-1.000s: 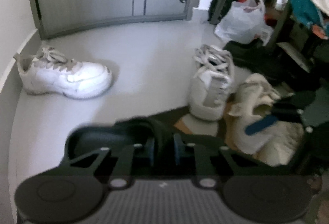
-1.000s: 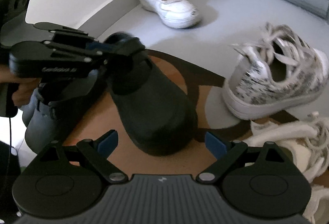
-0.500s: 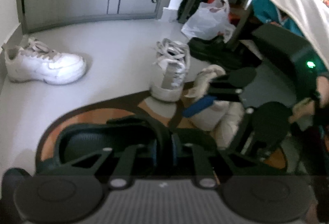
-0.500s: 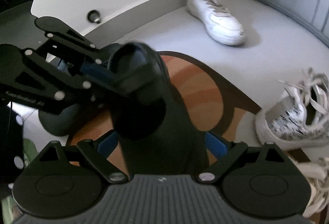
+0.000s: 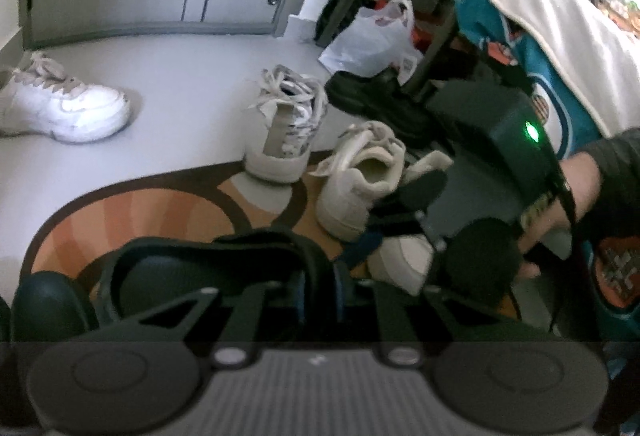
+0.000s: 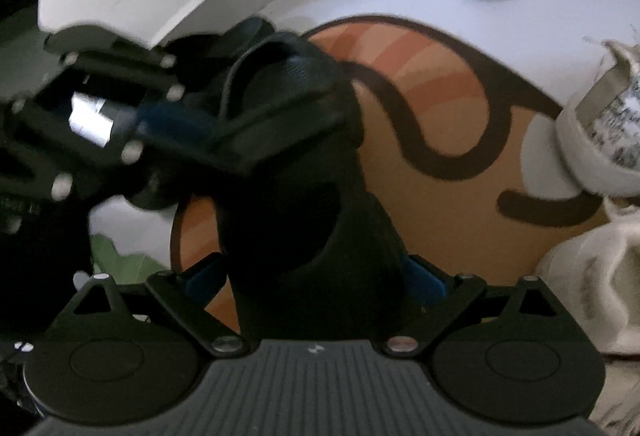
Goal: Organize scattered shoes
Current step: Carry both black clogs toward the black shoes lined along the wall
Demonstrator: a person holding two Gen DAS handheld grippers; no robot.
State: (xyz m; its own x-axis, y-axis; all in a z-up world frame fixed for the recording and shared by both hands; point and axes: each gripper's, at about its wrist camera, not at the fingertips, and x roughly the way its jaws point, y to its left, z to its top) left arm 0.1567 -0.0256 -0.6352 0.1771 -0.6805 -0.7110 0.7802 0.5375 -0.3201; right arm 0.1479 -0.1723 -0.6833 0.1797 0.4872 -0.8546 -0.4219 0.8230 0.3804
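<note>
Left gripper (image 5: 318,286) pinches the heel strap of the black rubber clog (image 5: 208,276) over the orange patterned rug (image 5: 132,210). Right gripper (image 6: 316,272) straddles its toe, contact unclear. Keep it level and set it beside the second dark clog (image 5: 44,304).

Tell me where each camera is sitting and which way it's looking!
Left wrist: sits on the left gripper, looking down across the rug toward sneakers and a cupboard; its fingers pinch the black clog's strap; a hand holds the right gripper.
Right wrist: sits on the right gripper, looking down at the black clog between its fingers; the left gripper shows.
Both share the clog, the rug and the white sneaker.
</note>
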